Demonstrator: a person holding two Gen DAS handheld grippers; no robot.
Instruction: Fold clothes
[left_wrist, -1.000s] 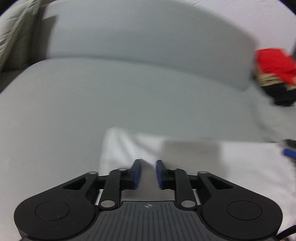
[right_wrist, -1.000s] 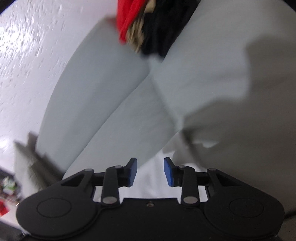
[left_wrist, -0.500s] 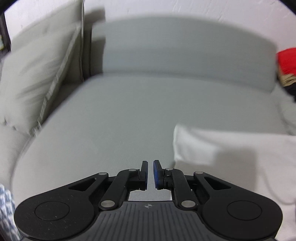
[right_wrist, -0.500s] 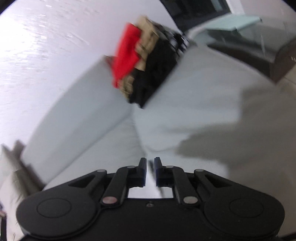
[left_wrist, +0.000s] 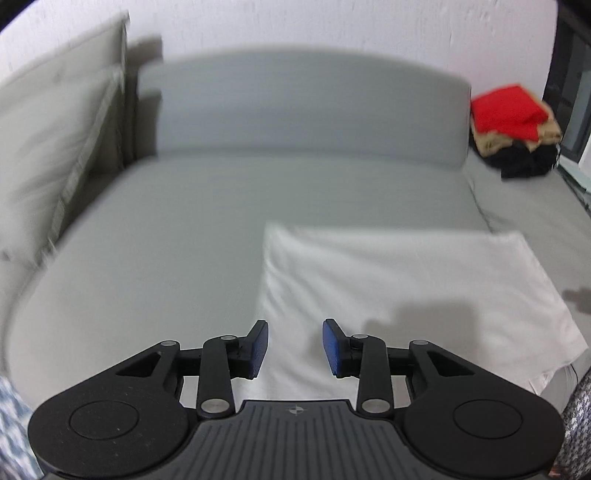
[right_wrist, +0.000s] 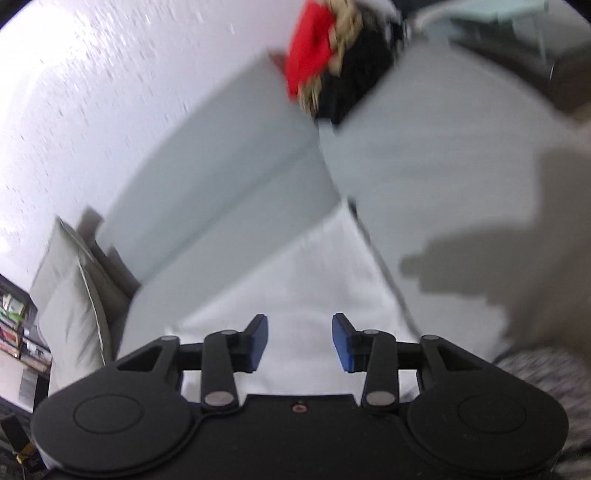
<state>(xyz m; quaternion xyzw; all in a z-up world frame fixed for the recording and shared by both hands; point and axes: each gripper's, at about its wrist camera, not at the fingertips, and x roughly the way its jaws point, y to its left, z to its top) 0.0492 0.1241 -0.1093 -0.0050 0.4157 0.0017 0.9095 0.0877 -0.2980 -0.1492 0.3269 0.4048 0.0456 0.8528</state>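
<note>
Fingers (left_wrist: 258, 347): both pairs just parted, empty | white garment (left_wrist: 406, 280) flat on grey sofa (left_wrist: 166, 266)

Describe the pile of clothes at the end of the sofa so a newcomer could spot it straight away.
Start from the grey sofa against the white wall and follow its backrest to the right-hand end as the left wrist view shows it. There sits the stack of clothes, well beyond the white garment lying flat on the seat. It is the only bright colour around: red on top, tan in the middle, black below.
</note>
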